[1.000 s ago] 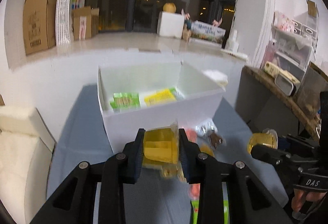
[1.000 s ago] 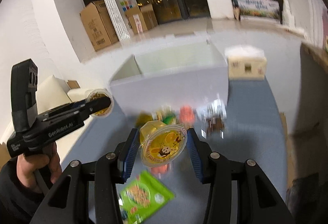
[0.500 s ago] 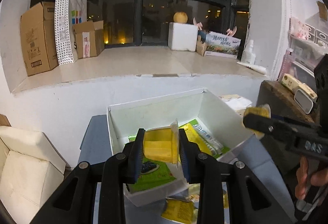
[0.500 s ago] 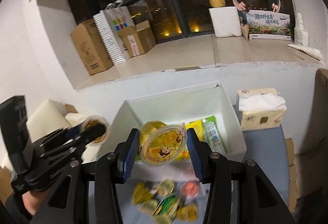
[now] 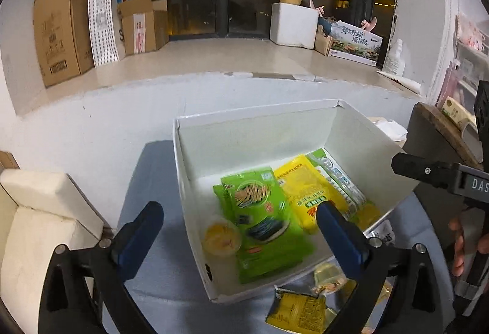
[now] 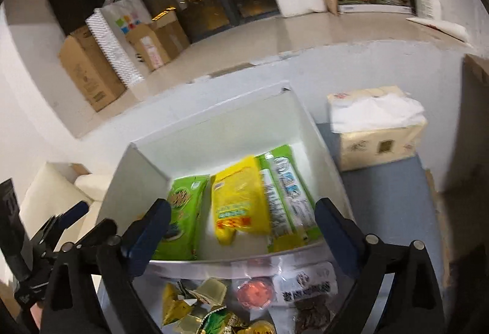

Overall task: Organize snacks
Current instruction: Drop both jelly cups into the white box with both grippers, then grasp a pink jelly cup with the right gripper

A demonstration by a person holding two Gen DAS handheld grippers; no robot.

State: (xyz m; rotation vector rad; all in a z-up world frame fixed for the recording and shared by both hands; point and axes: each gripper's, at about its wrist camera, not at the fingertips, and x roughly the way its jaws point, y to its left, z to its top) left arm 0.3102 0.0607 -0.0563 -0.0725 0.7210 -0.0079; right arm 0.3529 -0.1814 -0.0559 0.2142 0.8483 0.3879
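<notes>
A yellow jelly cup [image 5: 220,237] was seen lying inside the white box [image 5: 259,123], at its near left corner beside a green packet [image 5: 259,211] and a yellow packet [image 5: 305,184]. The left gripper [image 5: 238,230] was held tilted down over the box; its jaws had just been opened wide, nothing gripped. The right gripper [image 6: 241,230] was likewise angled down at the box's near wall, jaws just opened, empty. Loose snacks [image 6: 214,309] were noted on the blue table [image 6: 391,190].
</notes>
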